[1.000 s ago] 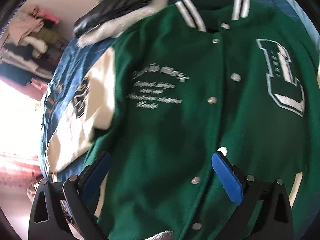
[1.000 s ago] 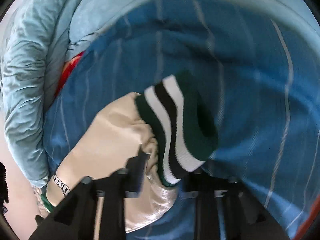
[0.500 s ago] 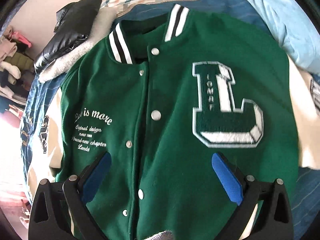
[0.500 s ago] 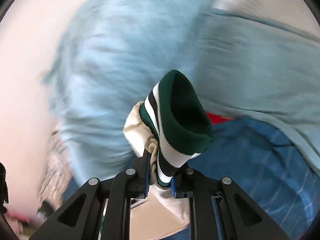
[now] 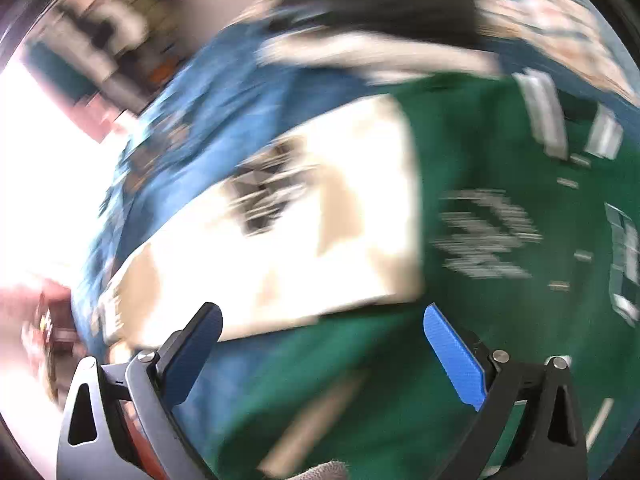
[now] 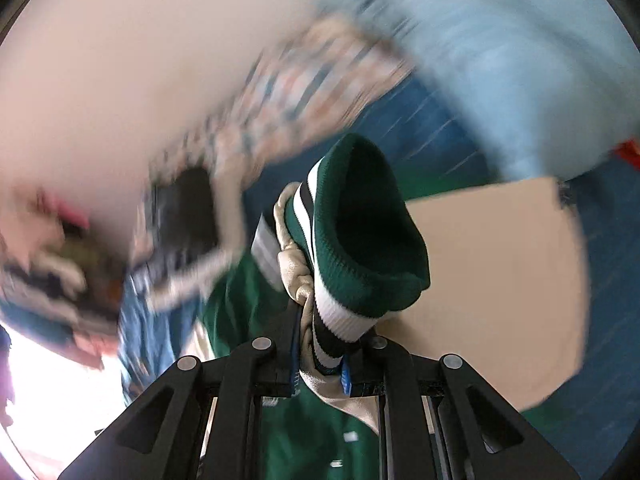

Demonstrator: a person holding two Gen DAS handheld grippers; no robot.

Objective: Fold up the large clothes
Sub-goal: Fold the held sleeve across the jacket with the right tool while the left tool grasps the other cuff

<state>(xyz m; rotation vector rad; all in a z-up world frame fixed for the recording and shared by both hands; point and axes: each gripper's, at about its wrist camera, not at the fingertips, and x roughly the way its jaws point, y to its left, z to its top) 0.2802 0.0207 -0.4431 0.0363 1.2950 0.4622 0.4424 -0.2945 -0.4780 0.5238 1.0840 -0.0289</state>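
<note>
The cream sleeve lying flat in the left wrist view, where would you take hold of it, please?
Probably at its outer end, toward the lower left: the cream sleeve lies flat on the blue bedding, so the open left gripper could come from above, pinching the edge.

Both handheld grippers, left (image 5: 320, 344) and right (image 6: 320, 356), have black angular frames, silver screws and ridged blue finger pads (image 5: 454, 360).

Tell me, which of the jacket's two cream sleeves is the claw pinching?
The one with the striped green cuff, squeezed in the right claw. The other sleeve, the one with a dark patch, lies flat on the bed beyond the open left claw.
</note>
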